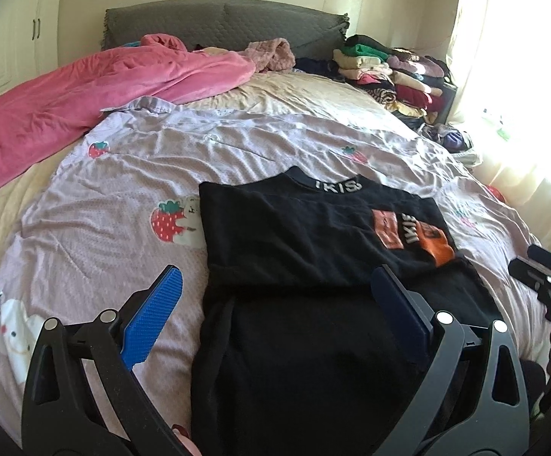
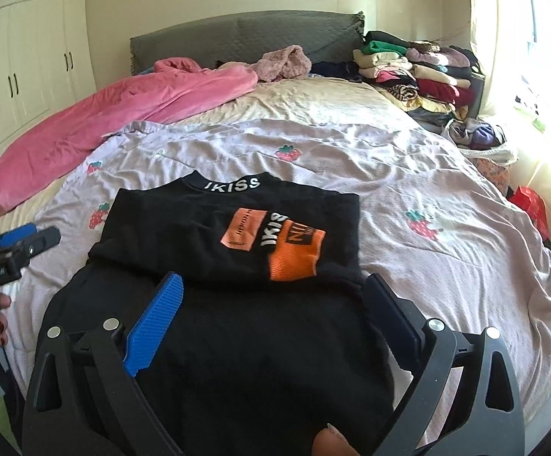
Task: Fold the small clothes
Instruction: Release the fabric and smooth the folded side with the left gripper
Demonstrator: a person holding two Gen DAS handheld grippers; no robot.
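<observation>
A black top (image 1: 313, 235) with an "IKISS" collar and an orange print lies folded on the lilac strawberry quilt (image 1: 123, 197). It also shows in the right wrist view (image 2: 184, 228). Below it lies more black cloth (image 1: 306, 361), seen too from the right (image 2: 256, 361). My left gripper (image 1: 275, 285) is open and empty above the garment's near left part. My right gripper (image 2: 275, 292) is open and empty over the garment's near edge. The right gripper shows at the left view's right edge (image 1: 545, 277); the left gripper at the right view's left edge (image 2: 17, 247).
A pink blanket (image 1: 85, 91) lies at the far left of the bed. Stacks of folded clothes (image 1: 393, 72) sit at the far right by the grey headboard (image 1: 218, 22). A bag of clothes (image 2: 480, 136) and a bright curtained window (image 1: 522, 76) are to the right.
</observation>
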